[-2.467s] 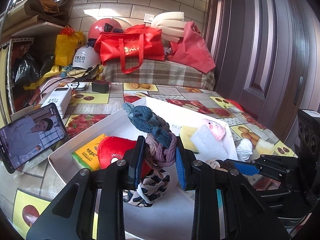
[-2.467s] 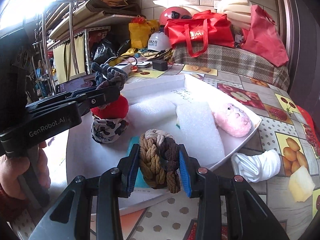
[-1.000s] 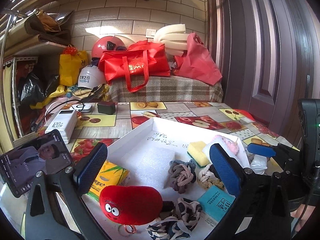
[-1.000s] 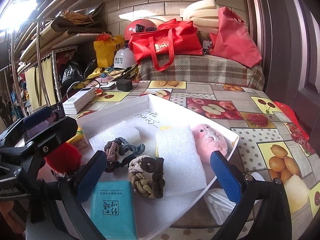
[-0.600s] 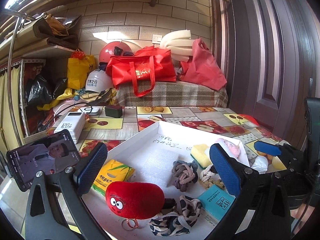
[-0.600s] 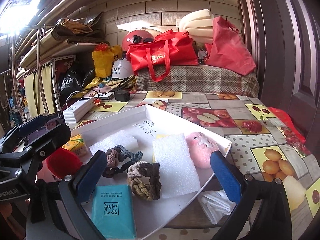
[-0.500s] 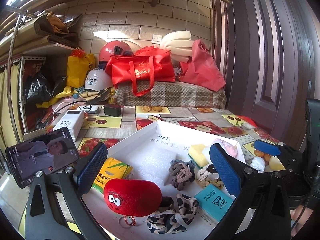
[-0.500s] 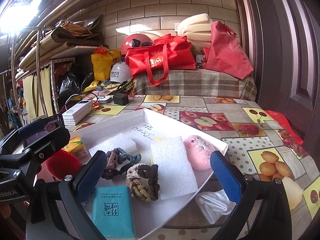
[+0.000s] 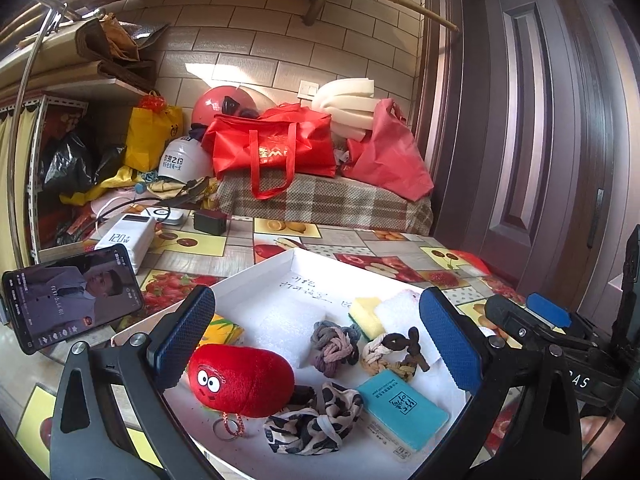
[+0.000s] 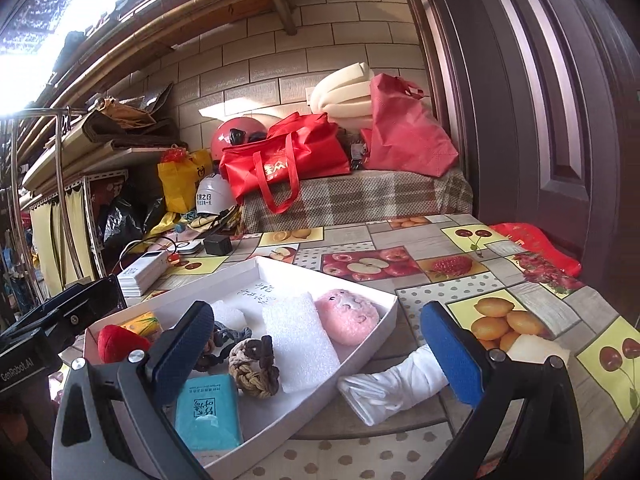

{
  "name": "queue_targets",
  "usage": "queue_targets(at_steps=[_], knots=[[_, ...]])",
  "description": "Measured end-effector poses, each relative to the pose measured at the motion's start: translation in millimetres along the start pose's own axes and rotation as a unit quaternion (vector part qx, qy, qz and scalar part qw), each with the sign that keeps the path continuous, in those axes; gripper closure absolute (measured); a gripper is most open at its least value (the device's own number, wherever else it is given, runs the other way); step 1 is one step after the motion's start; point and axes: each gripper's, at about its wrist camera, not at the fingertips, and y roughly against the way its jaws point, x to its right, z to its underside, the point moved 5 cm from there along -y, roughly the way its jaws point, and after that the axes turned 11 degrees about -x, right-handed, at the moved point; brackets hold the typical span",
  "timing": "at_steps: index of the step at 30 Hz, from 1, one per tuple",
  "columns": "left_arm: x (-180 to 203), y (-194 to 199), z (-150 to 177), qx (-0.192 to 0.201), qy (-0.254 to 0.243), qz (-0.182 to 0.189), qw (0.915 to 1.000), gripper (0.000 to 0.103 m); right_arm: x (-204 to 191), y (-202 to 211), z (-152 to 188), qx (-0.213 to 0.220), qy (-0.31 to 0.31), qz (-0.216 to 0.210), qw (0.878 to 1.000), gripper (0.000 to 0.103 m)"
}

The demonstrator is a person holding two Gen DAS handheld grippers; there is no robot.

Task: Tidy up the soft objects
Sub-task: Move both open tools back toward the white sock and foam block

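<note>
soft objects in a white tray [image 9: 256, 276] on the fruit-print table, left wrist view: left gripper [image 9: 316, 338] spread wide above red plush [image 9: 240, 374], knotted scrunchie [image 9: 334, 346], teal packet [image 9: 402, 410], right wrist view: right gripper [image 10: 316, 342] gaping, empty, over braided scrunchie [image 10: 254, 366], foam sheet [image 10: 302, 338], pink plush [image 10: 348, 316], white cloth [image 10: 392, 384] outside the tray

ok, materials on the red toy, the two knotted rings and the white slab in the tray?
Red toy: plush, fuzzy pile with googly eyes. Grey-pink knotted ring and beige-brown knotted ring: braided fabric cord, matte, probably cotton or knit. White slab: looks like foamed packing sheet, pebbled cell texture. Tray: likely white cardboard.
</note>
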Motion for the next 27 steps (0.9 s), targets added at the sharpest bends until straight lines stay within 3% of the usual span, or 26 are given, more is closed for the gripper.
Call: queue_targets(at_steps=[8, 11, 13, 17, 22, 24, 27], knots=[[36.4, 11.6, 2.9, -0.003, -0.042, 0.043, 0.9982, 0.0, 69.5, 60.0, -6.7, 0.098, -0.045, 0.026, 0.994, 0.0], [46.6, 6.6, 12.2, -0.025, -0.056, 0.048, 0.9969, 0.0, 96.2, 49.9, -4.4, 0.046, -0.015, 0.073, 0.996, 0.0], [55.8, 2.3, 15.7, -0.045, -0.072, 0.075, 0.9936, 0.0, 115.0, 37.8, -0.8, -0.002, -0.019, 0.071, 0.997, 0.0], [71.7, 4.3, 20.4, -0.053, -0.104, 0.093, 0.9888, 0.0, 128.0, 14.0, 10.7, -0.089, -0.032, 0.022, 0.995, 0.0], [83.8, 3.7, 23.9, -0.06, -0.131, 0.094, 0.9851, 0.0, 88.6, -12.1, 17.2, -0.137, 0.046, -0.015, 0.989, 0.0], [82.7, 2.7, 23.6, -0.063, -0.128, 0.096, 0.9852, 0.0, 83.0, -24.2, 12.0, -0.137, 0.049, 0.009, 0.989, 0.0], [78.0, 1.4, 22.6, -0.067, -0.116, 0.101, 0.9859, 0.0, 97.0, -54.7, 1.7, -0.159, 0.018, 0.089, 0.983, 0.0]])
